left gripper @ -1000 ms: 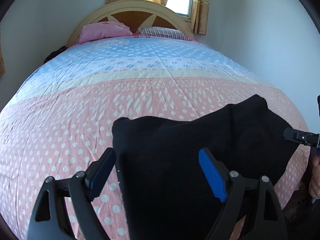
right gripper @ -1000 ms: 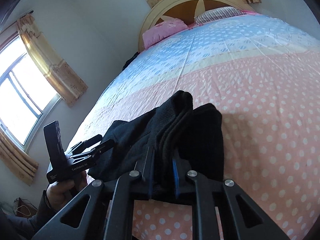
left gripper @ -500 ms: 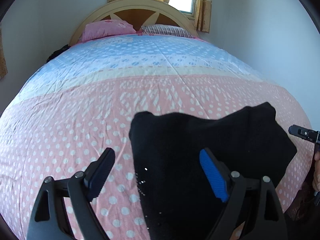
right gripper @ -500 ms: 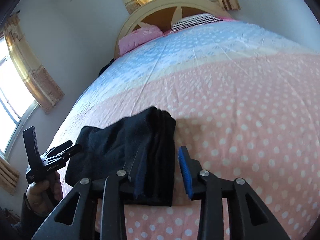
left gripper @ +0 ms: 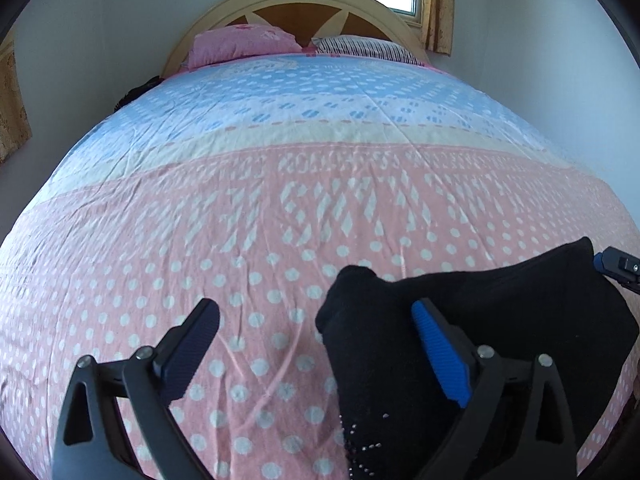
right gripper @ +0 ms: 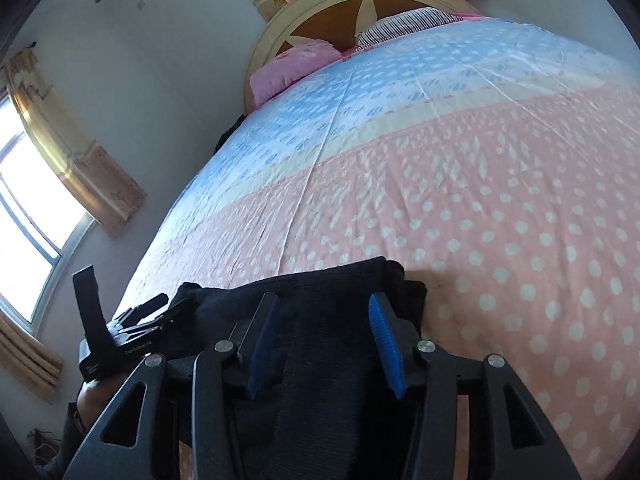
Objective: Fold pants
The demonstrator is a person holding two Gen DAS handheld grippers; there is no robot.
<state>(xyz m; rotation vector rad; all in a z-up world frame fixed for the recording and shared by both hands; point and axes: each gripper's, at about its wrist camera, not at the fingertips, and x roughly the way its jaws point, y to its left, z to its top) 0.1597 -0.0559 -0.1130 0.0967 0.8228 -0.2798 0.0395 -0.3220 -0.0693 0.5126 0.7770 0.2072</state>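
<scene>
Folded black pants [left gripper: 500, 320] lie as a thick bundle on the pink dotted bedspread [left gripper: 260, 220], near the bed's front edge. My left gripper [left gripper: 316, 340] is wide and still opening. Its blue right pad [left gripper: 440, 356] is over the bundle's left end and its left pad is over bare bedspread. In the right wrist view my right gripper [right gripper: 324, 340] is opening too. Both blue pads stand clear of the pants [right gripper: 328, 292], which lie between and below them. The left gripper [right gripper: 132, 332], held in a hand [right gripper: 90, 396], shows at the bundle's far end.
A pink pillow [left gripper: 240, 42] and a striped pillow [left gripper: 360, 46] lie against the cream headboard [left gripper: 320, 4] far ahead. A curtained window [right gripper: 28, 184] is on the left wall. The bedspread [right gripper: 500, 200] stretches ahead and right of the pants.
The right gripper let go of the pants' fold and its pads spread apart. The bundle sank flat onto the bed. The left gripper shifted left, leaving the pants at the right of its view.
</scene>
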